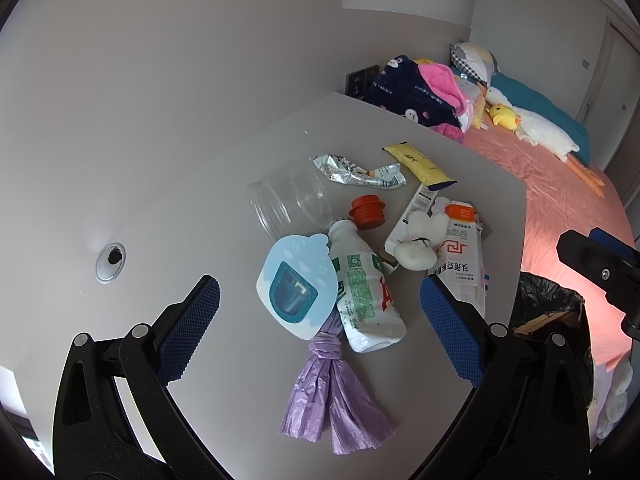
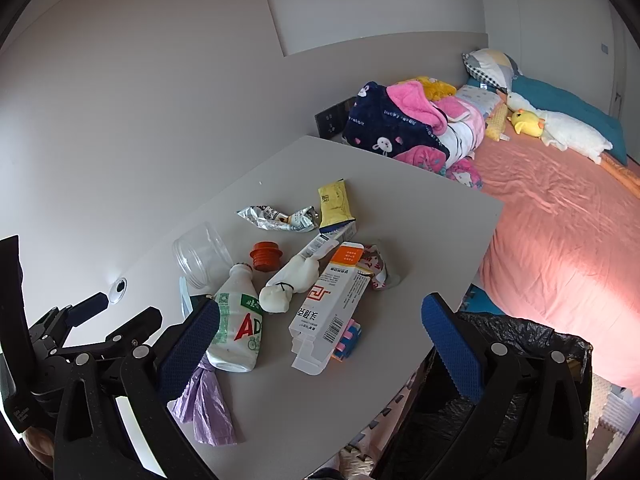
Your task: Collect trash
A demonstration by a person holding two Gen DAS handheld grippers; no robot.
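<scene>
Trash lies on a grey table (image 1: 192, 208): a white drink bottle (image 1: 364, 296), a knotted purple bag (image 1: 332, 392), a blue blister pack (image 1: 294, 284), a clear jar (image 1: 290, 200), an orange cap (image 1: 366, 212), a white wad (image 1: 420, 240), a white carton (image 1: 464, 268), a yellow wrapper (image 1: 418, 162) and a foil wrapper (image 1: 356, 172). My left gripper (image 1: 320, 316) is open above the bottle and purple bag. My right gripper (image 2: 320, 340) is open above the carton (image 2: 328, 312) and bottle (image 2: 236, 320). A bin with a black liner (image 2: 512, 344) stands beside the table.
A bed with a pink sheet (image 2: 560, 232), blankets (image 2: 400, 128) and plush toys (image 2: 528, 122) lies beyond the table. A cable hole (image 1: 110, 262) sits in the tabletop near the wall. The left gripper shows at the left of the right wrist view (image 2: 92, 308).
</scene>
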